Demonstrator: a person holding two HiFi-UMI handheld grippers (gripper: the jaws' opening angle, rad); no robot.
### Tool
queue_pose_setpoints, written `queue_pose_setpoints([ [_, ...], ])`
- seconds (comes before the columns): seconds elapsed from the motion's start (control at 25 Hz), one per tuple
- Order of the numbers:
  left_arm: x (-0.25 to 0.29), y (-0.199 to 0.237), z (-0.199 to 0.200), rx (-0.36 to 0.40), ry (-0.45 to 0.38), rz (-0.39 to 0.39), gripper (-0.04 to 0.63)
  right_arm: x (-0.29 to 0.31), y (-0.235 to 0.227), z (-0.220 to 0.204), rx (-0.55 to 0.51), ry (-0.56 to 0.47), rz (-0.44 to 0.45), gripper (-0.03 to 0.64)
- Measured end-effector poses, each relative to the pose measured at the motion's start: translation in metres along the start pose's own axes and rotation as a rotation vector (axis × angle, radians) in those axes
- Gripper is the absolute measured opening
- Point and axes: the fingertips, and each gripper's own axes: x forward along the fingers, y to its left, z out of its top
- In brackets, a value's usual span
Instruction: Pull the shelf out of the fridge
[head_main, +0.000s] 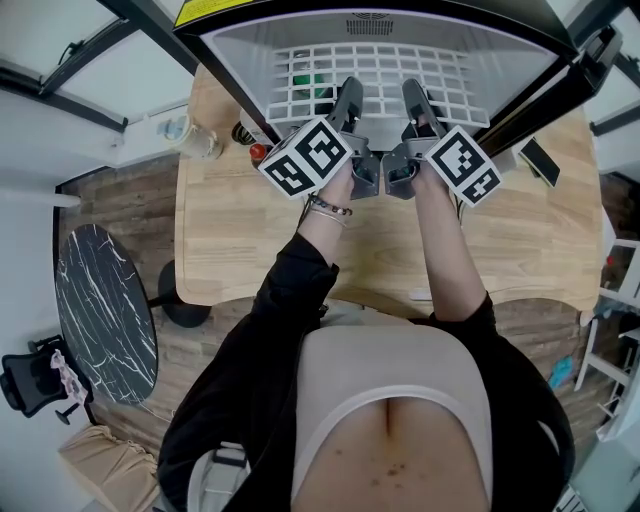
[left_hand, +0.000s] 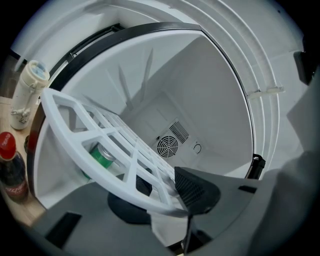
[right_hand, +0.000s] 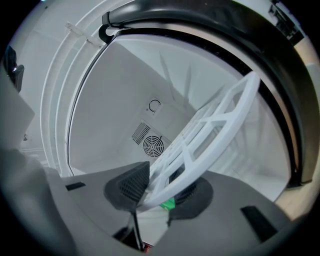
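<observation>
Tabletop (head_main: 240, 230), pale wood: carries the fridge (head_main: 250, 50) at its far side, so the open cavity faces the person and both arms reach straight in.

Left hand-held gripper (head_main: 345, 98) (left_hand: 165, 200): clenched on the front rail of the shelf (head_main: 400, 65) (left_hand: 100, 145), one pad above the rail and one below.

Right hand-held gripper (head_main: 415, 98) (right_hand: 160, 192): clamped likewise on the same rail, just beside the left. The paired hold, either side of the rail's middle, likely serves to draw the shelf out squarely without it jamming on its side supports.

Shelf (right_hand: 215, 125): white plastic grid, open rectangular cells, thick rounded front rail, clean and unbroken as far as can be seen. It sits within the fridge, front rail near the opening, not yet drawn clear.

Green can (left_hand: 102, 155): stands below the shelf, seen through the grid; nothing visible rests on the shelf itself.

Cola bottle (left_hand: 11, 165) and white bottle (left_hand: 27, 92): outside the fridge, left of it.

Fan grille (left_hand: 167, 146) (right_hand: 152, 146): round, on the white back wall, farthest in.
</observation>
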Motion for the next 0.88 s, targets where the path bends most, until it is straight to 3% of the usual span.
queue_pose_setpoints([
  [0.88,-0.018,-0.005,-0.007,0.005,0.009,-0.01,0.144,-0.019,0.004,-0.005,-0.018,0.003,-0.009,0.14],
])
